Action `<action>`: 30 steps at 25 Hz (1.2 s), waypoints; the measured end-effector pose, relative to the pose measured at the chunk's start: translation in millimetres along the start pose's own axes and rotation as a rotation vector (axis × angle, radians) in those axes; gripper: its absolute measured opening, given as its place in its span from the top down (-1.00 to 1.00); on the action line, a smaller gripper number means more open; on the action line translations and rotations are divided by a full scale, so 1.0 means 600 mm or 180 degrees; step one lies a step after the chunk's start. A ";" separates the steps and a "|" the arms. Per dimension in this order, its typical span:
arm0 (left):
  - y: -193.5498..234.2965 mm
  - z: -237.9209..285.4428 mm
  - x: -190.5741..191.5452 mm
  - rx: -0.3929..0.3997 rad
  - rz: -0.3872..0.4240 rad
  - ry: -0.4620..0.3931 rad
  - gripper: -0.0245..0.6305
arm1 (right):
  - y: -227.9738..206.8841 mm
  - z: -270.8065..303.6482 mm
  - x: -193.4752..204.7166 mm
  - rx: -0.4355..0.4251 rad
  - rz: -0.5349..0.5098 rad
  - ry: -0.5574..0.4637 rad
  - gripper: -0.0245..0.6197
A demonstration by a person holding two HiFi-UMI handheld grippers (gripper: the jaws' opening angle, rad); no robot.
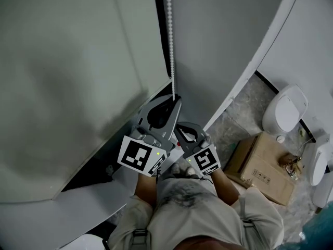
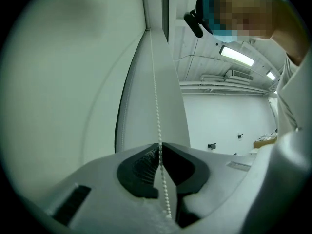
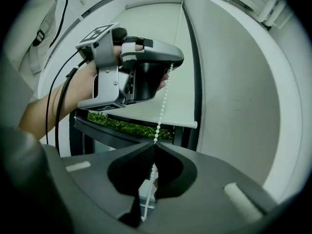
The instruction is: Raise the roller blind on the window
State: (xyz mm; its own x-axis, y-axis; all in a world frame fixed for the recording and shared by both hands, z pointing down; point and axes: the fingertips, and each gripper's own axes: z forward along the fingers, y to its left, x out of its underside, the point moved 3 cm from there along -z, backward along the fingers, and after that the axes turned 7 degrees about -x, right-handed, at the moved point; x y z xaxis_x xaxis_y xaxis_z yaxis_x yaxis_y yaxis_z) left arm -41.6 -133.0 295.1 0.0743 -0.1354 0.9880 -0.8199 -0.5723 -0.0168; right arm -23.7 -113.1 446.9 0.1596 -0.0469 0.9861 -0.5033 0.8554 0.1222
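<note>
Bare white room, a store or test space rather than a home. Right of the right claw [image 1: 180,126]: toilet [image 1: 285,110] and cardboard box [image 1: 260,163] on a speckled floor [image 1: 244,105]. Above the left claw [image 2: 160,145]: strip light [image 2: 237,56] on a plain ceiling.

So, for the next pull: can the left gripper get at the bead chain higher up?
Probably yes: the left gripper is shut on the bead chain, and the run above it hangs bare.

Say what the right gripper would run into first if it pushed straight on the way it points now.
Most likely the left gripper, shut on the same bead chain just ahead of the right gripper. Depth is hard to judge; if it slipped past, the roller blind behind would come next.
</note>
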 end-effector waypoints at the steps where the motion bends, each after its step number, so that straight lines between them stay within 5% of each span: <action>1: -0.001 0.000 0.000 -0.0001 -0.0003 -0.0001 0.85 | 0.002 0.000 0.000 -0.0006 0.0002 -0.0002 0.89; 7: 0.000 -0.010 0.003 -0.0020 -0.0089 -0.0044 0.86 | 0.000 0.003 0.004 -0.0020 0.0014 -0.0006 0.89; 30: -0.014 -0.021 0.180 -0.0016 -0.0489 0.0581 0.86 | 0.013 0.009 0.174 -0.0062 0.0315 0.0659 0.89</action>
State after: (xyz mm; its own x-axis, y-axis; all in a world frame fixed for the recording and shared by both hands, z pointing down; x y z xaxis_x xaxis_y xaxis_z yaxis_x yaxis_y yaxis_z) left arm -33.6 -132.6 404.1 0.0947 0.1017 0.9903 -0.8098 -0.5707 0.1361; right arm -15.4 -113.9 551.7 0.2821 0.1429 0.9487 -0.5090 0.8605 0.0218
